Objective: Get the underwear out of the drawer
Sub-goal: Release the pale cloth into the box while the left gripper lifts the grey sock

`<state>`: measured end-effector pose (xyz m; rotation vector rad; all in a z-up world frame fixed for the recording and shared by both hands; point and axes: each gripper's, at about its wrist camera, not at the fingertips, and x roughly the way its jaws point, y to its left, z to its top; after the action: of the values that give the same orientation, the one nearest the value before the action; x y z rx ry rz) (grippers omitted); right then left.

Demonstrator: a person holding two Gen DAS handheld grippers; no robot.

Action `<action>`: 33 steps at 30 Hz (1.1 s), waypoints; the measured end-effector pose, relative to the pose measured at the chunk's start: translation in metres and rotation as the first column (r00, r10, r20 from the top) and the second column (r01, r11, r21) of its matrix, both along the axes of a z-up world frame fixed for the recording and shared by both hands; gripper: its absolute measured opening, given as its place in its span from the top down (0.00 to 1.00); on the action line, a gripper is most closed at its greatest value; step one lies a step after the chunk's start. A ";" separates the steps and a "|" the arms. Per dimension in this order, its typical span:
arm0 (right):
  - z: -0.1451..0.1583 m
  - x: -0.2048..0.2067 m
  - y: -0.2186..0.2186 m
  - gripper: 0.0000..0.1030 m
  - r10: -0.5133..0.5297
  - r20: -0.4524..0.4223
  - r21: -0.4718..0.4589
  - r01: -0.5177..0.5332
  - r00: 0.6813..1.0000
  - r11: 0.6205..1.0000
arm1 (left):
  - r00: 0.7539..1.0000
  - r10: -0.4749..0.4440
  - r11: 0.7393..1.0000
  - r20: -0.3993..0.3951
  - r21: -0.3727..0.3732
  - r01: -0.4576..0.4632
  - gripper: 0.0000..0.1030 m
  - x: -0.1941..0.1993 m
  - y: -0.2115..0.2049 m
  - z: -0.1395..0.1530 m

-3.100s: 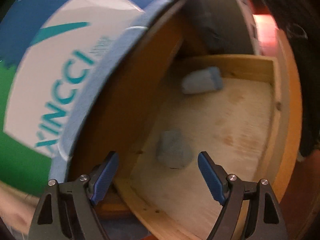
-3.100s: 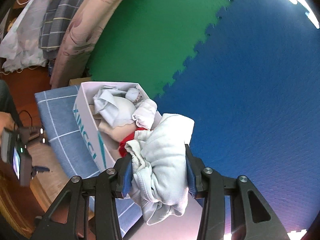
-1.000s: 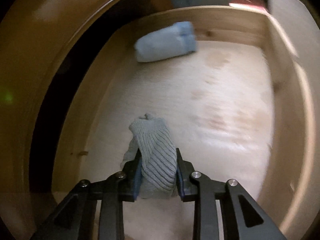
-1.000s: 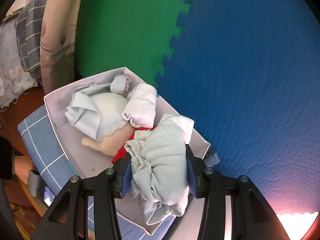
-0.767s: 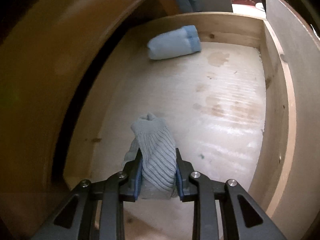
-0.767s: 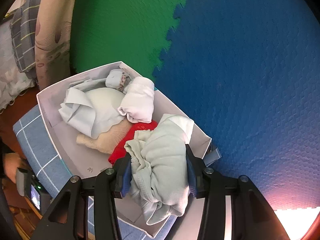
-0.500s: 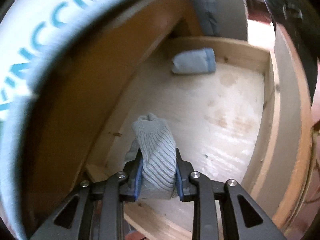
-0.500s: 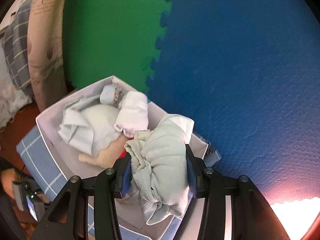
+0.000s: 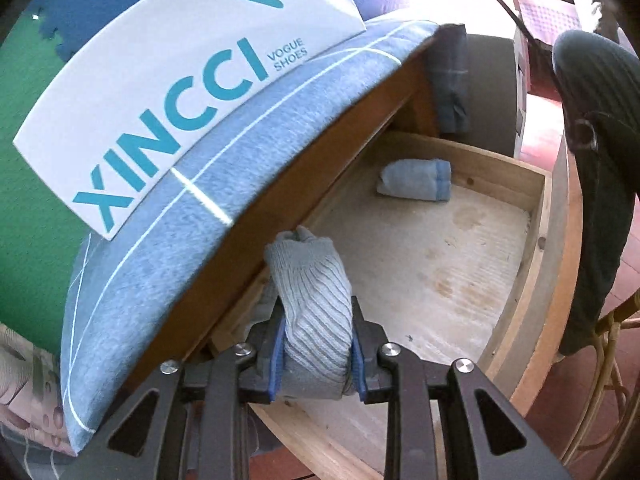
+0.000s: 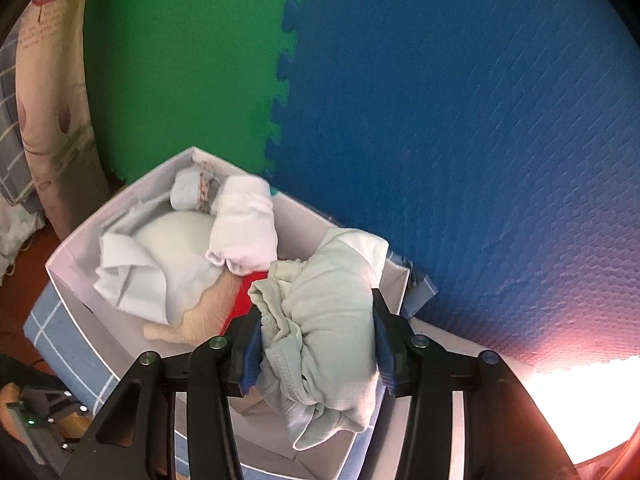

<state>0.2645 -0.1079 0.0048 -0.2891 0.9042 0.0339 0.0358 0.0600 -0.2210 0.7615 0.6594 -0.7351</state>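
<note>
Lifted clear of the wooden drawer (image 9: 536,216) since a second ago, the left gripper (image 9: 316,354) stays clamped on a ribbed grey roll (image 9: 312,292); right gripper (image 10: 316,350) grips pale green underwear (image 10: 332,308) above the white box (image 10: 72,276).

Drawer (image 9: 536,264) floor mostly bare; blue roll (image 9: 414,181) at back wall. Cloth-covered top (image 9: 192,240) overhangs drawer's left edge. White box (image 10: 80,280) crowded (right corner freest).

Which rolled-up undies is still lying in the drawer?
The light blue roll with the darker band, lying at the drawer's far end. The grey ribbed one is pinched in the left hand-held gripper.
</note>
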 end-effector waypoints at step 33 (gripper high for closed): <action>0.017 -0.069 -0.014 0.13 -0.142 0.227 0.082 0.127 0.963 0.989 | 0.980 0.189 0.978 0.058 -0.103 -0.183 0.74 -0.018 0.022 0.034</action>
<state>0.1955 -0.1216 0.0218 -0.1646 0.6860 -0.0942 0.0174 0.0824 -0.1869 0.6230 0.6202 -0.5636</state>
